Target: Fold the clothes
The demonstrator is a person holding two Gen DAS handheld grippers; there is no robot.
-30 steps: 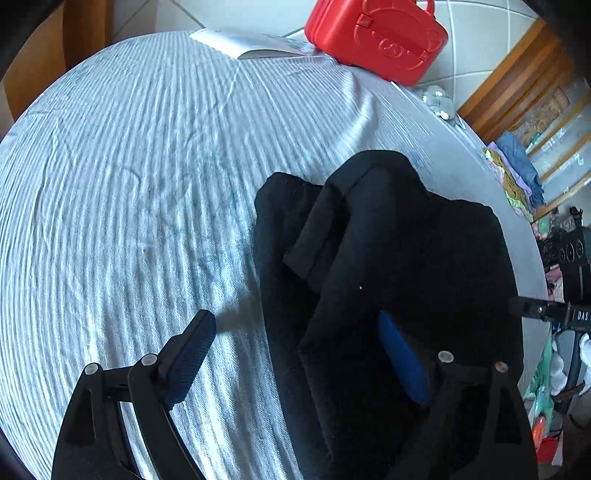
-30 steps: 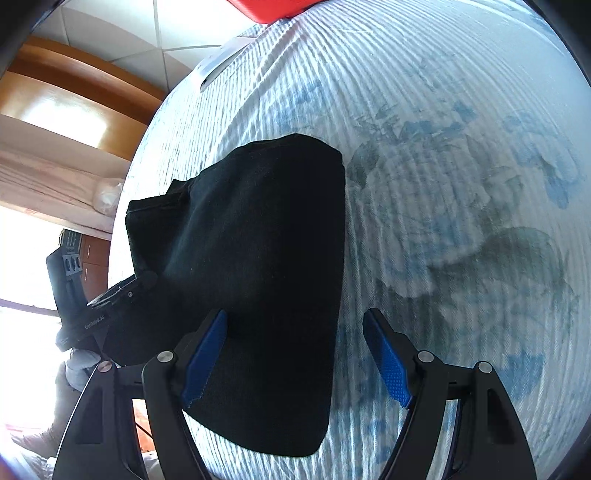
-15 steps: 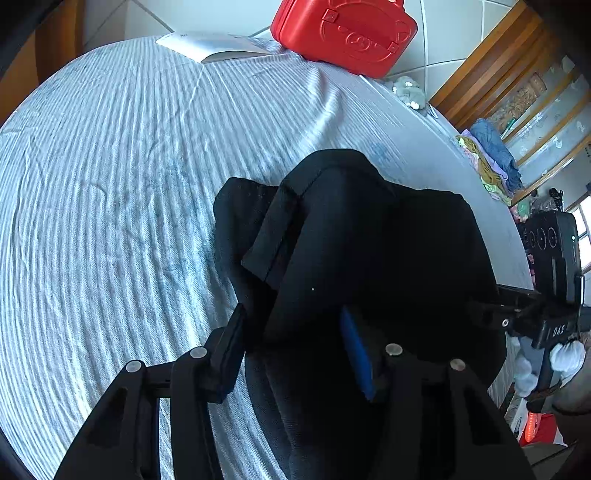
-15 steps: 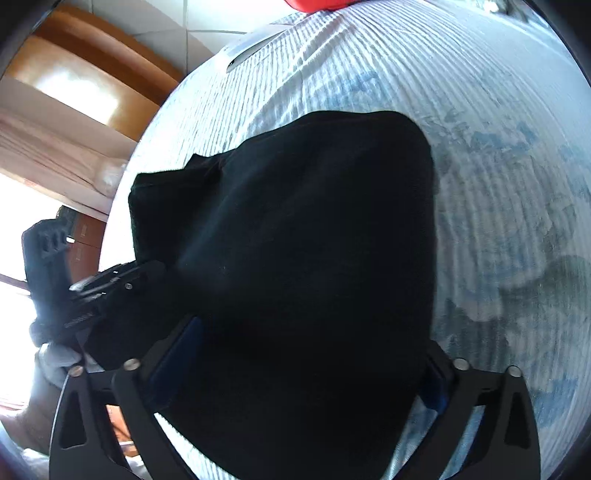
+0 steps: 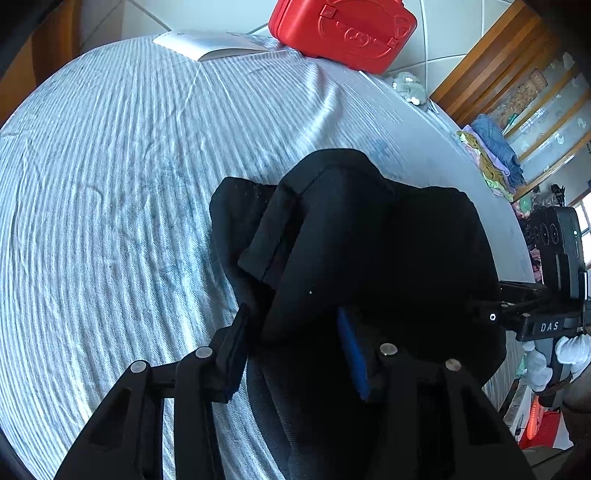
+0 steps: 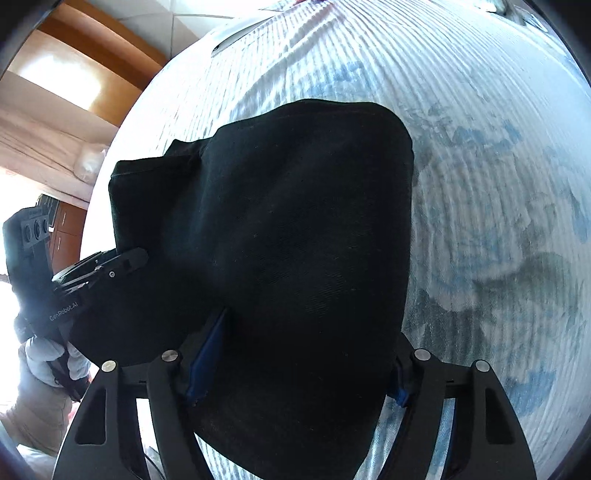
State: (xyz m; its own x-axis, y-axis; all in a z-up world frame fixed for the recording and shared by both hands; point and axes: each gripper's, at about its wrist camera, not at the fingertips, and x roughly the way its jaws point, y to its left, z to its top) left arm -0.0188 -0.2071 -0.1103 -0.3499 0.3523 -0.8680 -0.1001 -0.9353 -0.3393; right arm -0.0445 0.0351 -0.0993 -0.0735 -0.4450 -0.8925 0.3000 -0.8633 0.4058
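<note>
I am holding my left fingers (image 5: pixel 295 343) over the near edge of a black, thick-woven folded garment (image 5: pixel 369 240), which is lying on a pale blue-and-white ribbed cloth (image 5: pixel 110 184) that is covering the bench. The jaws have just been closing, and a ridge of the black fabric is sitting between them. The dark left finger is lying against the garment's edge where it meets the cloth, and the blue-padded right finger is sinking into the fabric, so the fingers are gripping the garment's near fold. A hemmed flap of the garment is lying folded over on its upper left part.

My right fingers (image 6: pixel 295 369) are straddling the other end of the same garment (image 6: pixel 295 221). Their jaws have just been closing as well, with the wide black fold filling the whole gap between them. Both blue pads are pressing against the sides of the cloth bundle, so they are gripping it too. In the right wrist view, my left gripper is showing at the garment's far left side, carried by a hand in a white glove (image 6: pixel 48 358).

At the far edge of the bench a red, hard plastic case with an embossed lid (image 5: pixel 343 33) is resting, and just beside it a white booklet (image 5: pixel 207 44) is lying flat. A pile of coloured clothes (image 5: pixel 491 158) is sitting well apart, off to the right.
</note>
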